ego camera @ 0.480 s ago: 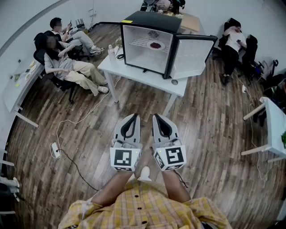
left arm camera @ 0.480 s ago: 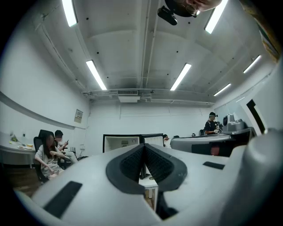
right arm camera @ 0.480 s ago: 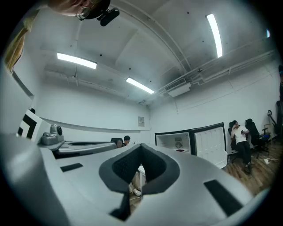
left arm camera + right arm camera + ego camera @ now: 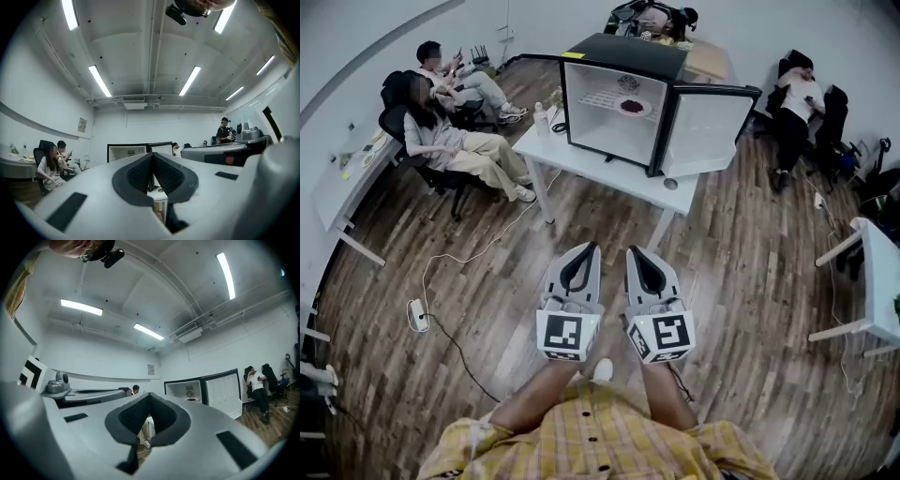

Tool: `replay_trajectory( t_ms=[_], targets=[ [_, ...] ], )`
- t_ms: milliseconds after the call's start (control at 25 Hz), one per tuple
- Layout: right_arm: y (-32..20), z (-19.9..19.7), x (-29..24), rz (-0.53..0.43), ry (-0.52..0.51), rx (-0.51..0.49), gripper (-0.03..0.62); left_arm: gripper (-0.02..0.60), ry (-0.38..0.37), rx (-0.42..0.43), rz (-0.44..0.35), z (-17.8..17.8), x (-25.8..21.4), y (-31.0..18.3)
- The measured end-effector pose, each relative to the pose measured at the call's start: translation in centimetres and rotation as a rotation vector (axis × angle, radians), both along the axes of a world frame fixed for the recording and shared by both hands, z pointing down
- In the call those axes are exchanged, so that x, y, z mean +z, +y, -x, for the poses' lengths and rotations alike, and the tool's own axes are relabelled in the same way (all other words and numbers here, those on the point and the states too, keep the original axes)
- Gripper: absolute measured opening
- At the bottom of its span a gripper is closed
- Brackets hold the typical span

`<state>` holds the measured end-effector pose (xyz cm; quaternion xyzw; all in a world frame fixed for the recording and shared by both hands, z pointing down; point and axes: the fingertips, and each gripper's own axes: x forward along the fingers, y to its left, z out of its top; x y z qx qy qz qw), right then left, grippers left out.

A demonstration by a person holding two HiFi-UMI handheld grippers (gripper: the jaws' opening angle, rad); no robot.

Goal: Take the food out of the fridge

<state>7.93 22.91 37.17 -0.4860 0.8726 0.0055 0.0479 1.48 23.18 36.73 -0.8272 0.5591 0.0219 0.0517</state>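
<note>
A small black fridge (image 4: 623, 56) stands on a white table (image 4: 581, 155) across the room, its door (image 4: 710, 127) swung open to the right. On its wire shelf lies a white plate of dark red food (image 4: 633, 106). My left gripper (image 4: 584, 249) and right gripper (image 4: 636, 251) are held side by side over the wooden floor, far short of the table, both shut and empty. The left gripper view has its shut jaws (image 4: 153, 154) level, with the fridge (image 4: 126, 152) far behind. In the right gripper view the jaws (image 4: 149, 395) are shut too, and the fridge (image 4: 190, 391) and plate (image 4: 191, 400) show far off.
Two people sit on chairs (image 4: 441, 131) left of the table. Another person (image 4: 795, 98) sits at the back right. A power strip (image 4: 416, 314) with a cable lies on the floor at left. A white desk (image 4: 874, 281) stands at right. A bottle (image 4: 546, 117) stands on the table's left end.
The head view has shifted a little, so the fridge and table sit slightly to the right. Both grippers stay shut and side by side.
</note>
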Motion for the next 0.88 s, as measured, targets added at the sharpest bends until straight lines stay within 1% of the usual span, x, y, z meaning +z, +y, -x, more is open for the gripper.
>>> replay_trajectory(
  t_ms=[120, 240, 440, 600, 880],
  targets=[
    [-0.7, -0.2, 1.0, 0.012, -0.002, -0.013, 0.006, 0.008, -0.014, -0.005, 0.001, -0.4, 0.6, -0.2],
    [-1.4, -0.4, 1.6, 0.018, 0.002, -0.018, 0.006, 0.008, -0.015, -0.010, 0.024, -0.6, 1.8, -0.9],
    [-3.8, -0.4, 2.7, 0.031, 0.007, -0.008, 0.006, 0.008, -0.008, -0.002, 0.032, -0.6, 2.9, -3.4],
    [-6.9, 0.0, 3.7, 0.034, 0.015, 0.009, 0.006, 0.008, -0.003, 0.015, 0.040, -0.1, 4.3, -6.6],
    [-15.4, 3.0, 2.8, 0.020, 0.019, 0.034, 0.006, 0.008, 0.014, 0.029, 0.043, 3.4, 3.8, -15.5]
  ],
)
